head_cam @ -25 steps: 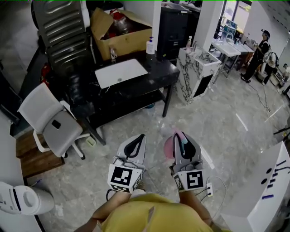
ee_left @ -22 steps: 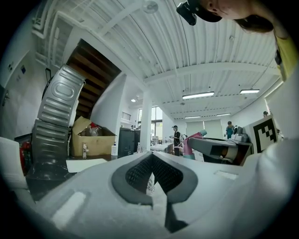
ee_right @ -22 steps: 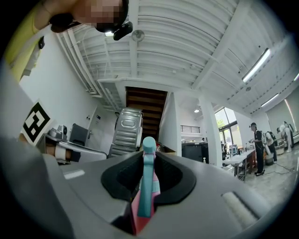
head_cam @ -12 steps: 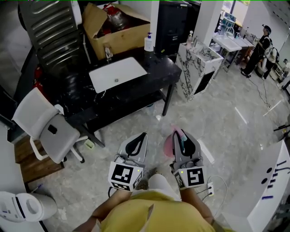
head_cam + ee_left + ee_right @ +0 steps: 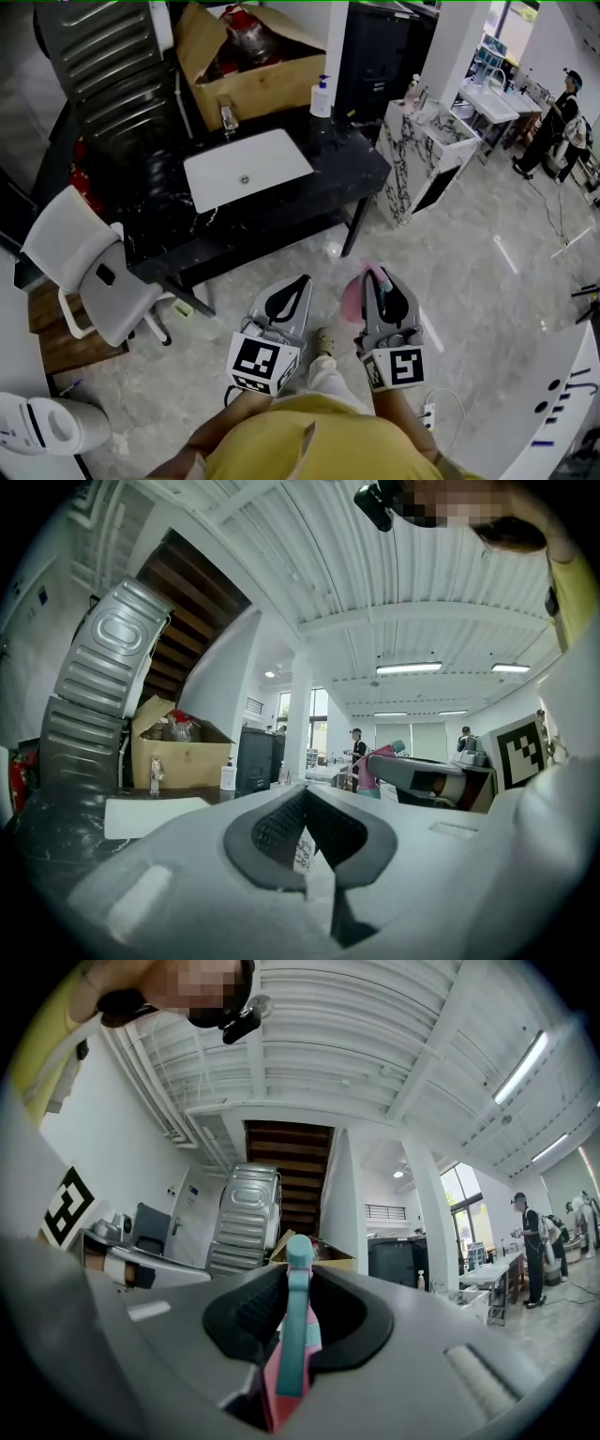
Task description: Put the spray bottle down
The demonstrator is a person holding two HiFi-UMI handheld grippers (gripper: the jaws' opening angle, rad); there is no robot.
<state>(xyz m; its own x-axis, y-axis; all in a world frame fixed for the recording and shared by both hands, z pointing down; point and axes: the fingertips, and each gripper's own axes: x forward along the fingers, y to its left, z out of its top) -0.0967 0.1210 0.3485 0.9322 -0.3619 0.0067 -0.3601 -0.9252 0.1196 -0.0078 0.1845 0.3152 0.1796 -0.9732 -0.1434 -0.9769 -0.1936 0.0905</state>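
My right gripper (image 5: 377,275) is shut on a pink spray bottle (image 5: 352,298) with a teal spray head, carried at waist height over the marble floor. In the right gripper view the spray bottle (image 5: 294,1344) stands upright, pinched between the black pads of the right gripper (image 5: 298,1275). My left gripper (image 5: 301,280) travels beside it, apart from the bottle, with nothing between its jaws. The left gripper view shows the left gripper (image 5: 302,795) with pad tips touching. A black table (image 5: 349,161) with a white sink basin (image 5: 246,167) lies ahead.
A cardboard box (image 5: 255,67) and a pump bottle (image 5: 322,97) stand at the table's back. At the left is a white chair (image 5: 82,264), at the right a marble-patterned cabinet (image 5: 424,161). A white surface (image 5: 562,394) is at the lower right. A person (image 5: 568,111) stands far off.
Both grippers have been carried forward together toward the black table, which now sits lower and nearer in the head view. The bottle stays in the right gripper's grip.
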